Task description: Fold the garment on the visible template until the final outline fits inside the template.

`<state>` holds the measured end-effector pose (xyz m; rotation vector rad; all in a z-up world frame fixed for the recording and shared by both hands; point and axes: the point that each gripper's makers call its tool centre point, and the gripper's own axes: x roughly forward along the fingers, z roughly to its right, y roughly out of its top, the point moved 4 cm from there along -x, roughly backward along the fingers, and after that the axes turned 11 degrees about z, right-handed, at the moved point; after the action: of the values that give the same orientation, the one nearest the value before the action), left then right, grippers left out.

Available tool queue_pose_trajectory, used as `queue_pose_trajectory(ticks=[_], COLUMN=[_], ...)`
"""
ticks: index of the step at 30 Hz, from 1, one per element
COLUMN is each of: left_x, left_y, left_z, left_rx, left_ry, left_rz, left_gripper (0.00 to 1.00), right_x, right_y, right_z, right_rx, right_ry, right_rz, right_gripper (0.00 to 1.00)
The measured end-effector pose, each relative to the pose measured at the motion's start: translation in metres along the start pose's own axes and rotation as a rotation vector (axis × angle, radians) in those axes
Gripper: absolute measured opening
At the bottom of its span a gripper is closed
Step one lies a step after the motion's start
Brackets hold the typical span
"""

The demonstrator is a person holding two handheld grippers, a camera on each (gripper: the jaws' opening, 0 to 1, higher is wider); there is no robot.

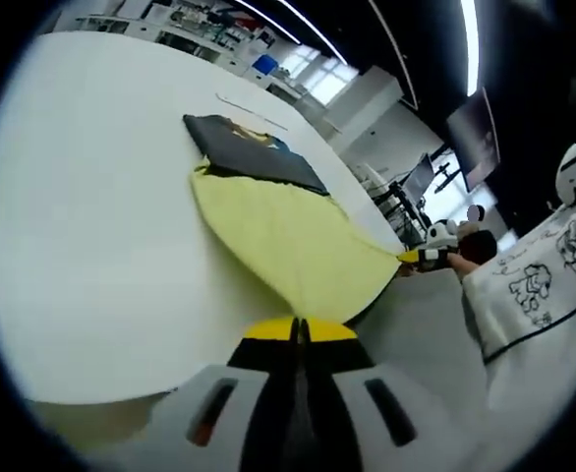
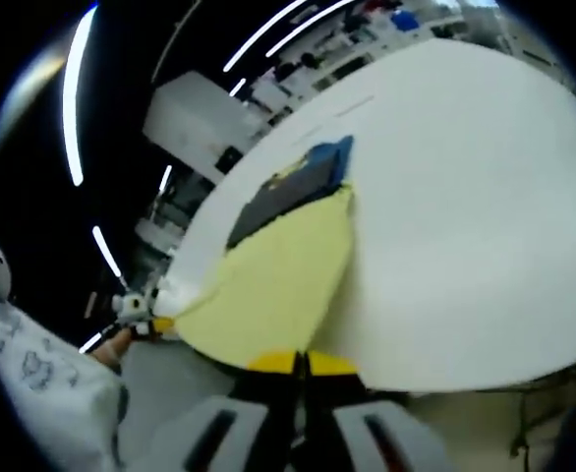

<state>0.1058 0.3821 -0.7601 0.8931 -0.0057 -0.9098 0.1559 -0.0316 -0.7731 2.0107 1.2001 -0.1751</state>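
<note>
Left gripper (image 1: 300,329) and right gripper (image 2: 301,363), both clamped on the yellow garment (image 1: 293,241) hem (lifted off the table (image 1: 91,226)); uneven pulling risks a skewed fold.

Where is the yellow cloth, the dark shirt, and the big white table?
yellow cloth (image 1: 288,241), left gripper view, middle of the lifted sheet.
dark shirt (image 1: 249,149), left gripper view, middle of its folded top.
white table (image 2: 465,197), right gripper view, bare top.
</note>
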Motion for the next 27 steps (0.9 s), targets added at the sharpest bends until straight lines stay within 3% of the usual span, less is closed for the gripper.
queue_pose_trajectory(ticks=[5,9,12,16,20,22,27], left_x=[0.005,0.009,0.011,0.019,0.031,0.038,0.060], left_y=[0.010,0.035,0.062,0.104,0.139,0.158,0.193], left_z=[0.007,0.009,0.010,0.014,0.011,0.009,-0.011], left_rx=[0.010,0.020,0.054,0.062,0.102,0.084,0.082], left_ry=[-0.016,-0.023,-0.042,-0.072,-0.091,-0.108,-0.057], left_rz=[0.012,0.065,0.101,0.182,0.220,0.262,0.336], left_gripper=[0.00,0.00,0.00,0.00,0.00,0.00,0.00], right_x=[0.000,0.000,0.001,0.009,0.024,0.031,0.051], right_y=[0.009,0.031,0.049,0.089,0.128,0.145,0.177], right_z=[-0.001,-0.008,-0.013,-0.025,-0.044,-0.052,-0.056], right_rx=[0.005,-0.003,0.000,0.003,-0.049,-0.090,-0.165], right_ry=[0.010,0.026,0.048,0.104,0.134,0.147,0.142], right_rz=[0.002,0.039,0.074,0.135,0.174,0.185,0.206], right_gripper=[0.00,0.00,0.00,0.00,0.00,0.00,0.00])
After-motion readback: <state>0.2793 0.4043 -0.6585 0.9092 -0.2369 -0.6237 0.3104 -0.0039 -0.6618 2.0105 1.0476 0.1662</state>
